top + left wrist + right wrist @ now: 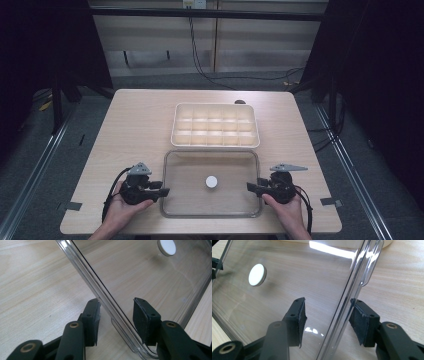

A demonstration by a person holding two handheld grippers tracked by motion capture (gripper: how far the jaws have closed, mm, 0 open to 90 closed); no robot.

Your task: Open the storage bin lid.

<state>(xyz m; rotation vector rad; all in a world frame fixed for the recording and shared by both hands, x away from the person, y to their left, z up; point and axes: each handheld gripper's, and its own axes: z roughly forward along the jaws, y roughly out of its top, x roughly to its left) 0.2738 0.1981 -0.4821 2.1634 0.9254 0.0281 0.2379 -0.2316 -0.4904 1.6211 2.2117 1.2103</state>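
Both hand-held grippers, left (165,192) and right (248,187), are straddling the clear lid's (190,172) side rims lower-centre, jaws parted, pads not pressing.

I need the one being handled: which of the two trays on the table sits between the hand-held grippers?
The clear tray with the white knob, nearest the person; the cream compartment tray lies farther back.

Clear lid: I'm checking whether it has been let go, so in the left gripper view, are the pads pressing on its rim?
No: both pads stand off the clear lid's rim with gaps showing.
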